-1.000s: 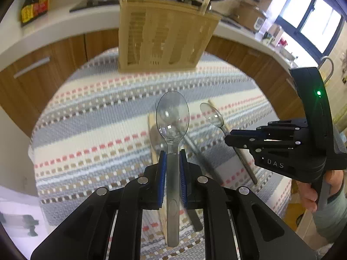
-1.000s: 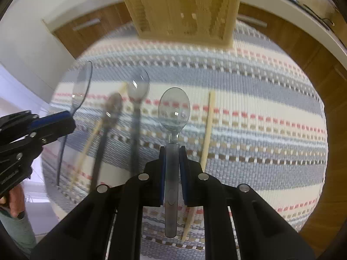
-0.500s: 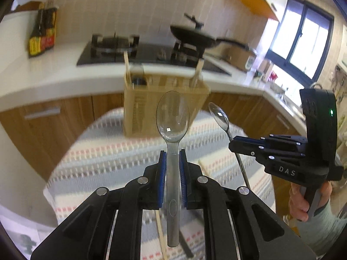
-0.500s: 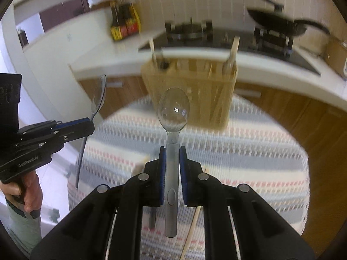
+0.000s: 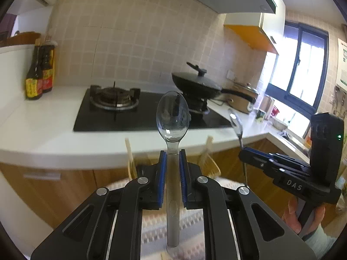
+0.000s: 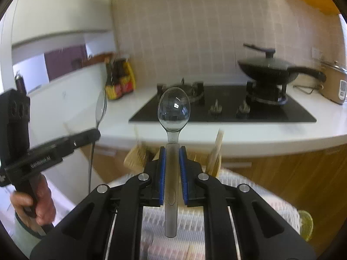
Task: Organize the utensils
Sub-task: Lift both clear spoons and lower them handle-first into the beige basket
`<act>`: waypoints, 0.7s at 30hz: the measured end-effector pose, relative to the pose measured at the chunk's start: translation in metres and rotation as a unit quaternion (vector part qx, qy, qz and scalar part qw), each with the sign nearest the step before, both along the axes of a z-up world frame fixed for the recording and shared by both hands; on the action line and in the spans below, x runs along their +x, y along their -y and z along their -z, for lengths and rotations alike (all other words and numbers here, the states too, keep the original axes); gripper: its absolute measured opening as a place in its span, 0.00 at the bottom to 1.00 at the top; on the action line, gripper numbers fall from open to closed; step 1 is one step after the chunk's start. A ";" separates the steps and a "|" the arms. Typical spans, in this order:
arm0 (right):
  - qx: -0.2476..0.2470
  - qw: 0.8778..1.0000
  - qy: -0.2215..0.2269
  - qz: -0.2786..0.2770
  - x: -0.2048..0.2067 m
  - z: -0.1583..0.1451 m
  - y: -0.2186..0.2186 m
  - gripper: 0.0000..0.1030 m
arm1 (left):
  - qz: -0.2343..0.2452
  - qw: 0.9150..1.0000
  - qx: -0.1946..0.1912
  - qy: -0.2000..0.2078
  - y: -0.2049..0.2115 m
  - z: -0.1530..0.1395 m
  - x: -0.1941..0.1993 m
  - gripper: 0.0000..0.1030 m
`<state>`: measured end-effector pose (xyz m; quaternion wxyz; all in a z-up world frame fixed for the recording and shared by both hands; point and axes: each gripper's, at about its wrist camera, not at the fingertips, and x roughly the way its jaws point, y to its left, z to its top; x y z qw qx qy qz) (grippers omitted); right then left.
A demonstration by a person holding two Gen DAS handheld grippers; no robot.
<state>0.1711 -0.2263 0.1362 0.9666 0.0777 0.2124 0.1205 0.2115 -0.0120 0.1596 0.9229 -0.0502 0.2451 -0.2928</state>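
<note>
My left gripper (image 5: 172, 153) is shut on the handle of a clear plastic spoon (image 5: 172, 117), whose bowl points up and forward. My right gripper (image 6: 172, 150) is shut the same way on a second clear spoon (image 6: 174, 108). Each shows in the other's view: the right gripper (image 5: 246, 156) with its spoon (image 5: 236, 122) at the right, the left gripper (image 6: 95, 133) with its spoon (image 6: 100, 110) at the left. The slatted wooden utensil holder (image 5: 208, 158) (image 6: 216, 151) stands just beyond the fingers, mostly hidden by them. Striped cloth (image 6: 249, 195) covers the table below.
Behind the holder runs a white counter (image 5: 43, 134) with a black gas hob (image 5: 112, 108), a lidded wok (image 5: 197, 84), two sauce bottles (image 5: 39, 75) and a cooker (image 6: 336, 86). Wooden cabinet fronts (image 6: 292, 169) lie under the counter. A person's hands hold both grippers.
Both grippers have risen and tipped upward with their spoons. The views have swung from the striped cloth and the utensils lying on it up to the counter and hob.
</note>
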 end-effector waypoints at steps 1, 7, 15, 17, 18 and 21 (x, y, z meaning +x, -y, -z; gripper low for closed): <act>0.003 1.000 0.011 0.005 0.006 -0.003 0.003 0.10 | -0.001 1.000 -0.006 0.005 0.003 0.000 0.008 0.10; 0.007 0.998 0.053 0.044 0.038 -0.002 0.014 0.10 | -0.005 0.999 -0.038 0.031 0.011 0.006 0.042 0.10; 0.010 0.995 0.071 0.067 0.069 0.020 0.014 0.10 | -0.024 0.996 -0.055 0.070 0.017 0.022 0.065 0.10; 0.005 0.994 0.077 0.075 0.073 0.025 0.012 0.10 | -0.033 0.995 -0.059 0.079 0.017 0.025 0.068 0.10; 0.001 0.994 0.081 0.080 0.075 0.027 0.011 0.10 | -0.038 0.994 -0.058 0.083 0.017 0.026 0.069 0.10; -0.008 0.992 0.090 0.093 0.076 0.033 0.008 0.10 | -0.045 0.993 -0.061 0.092 0.017 0.030 0.073 0.10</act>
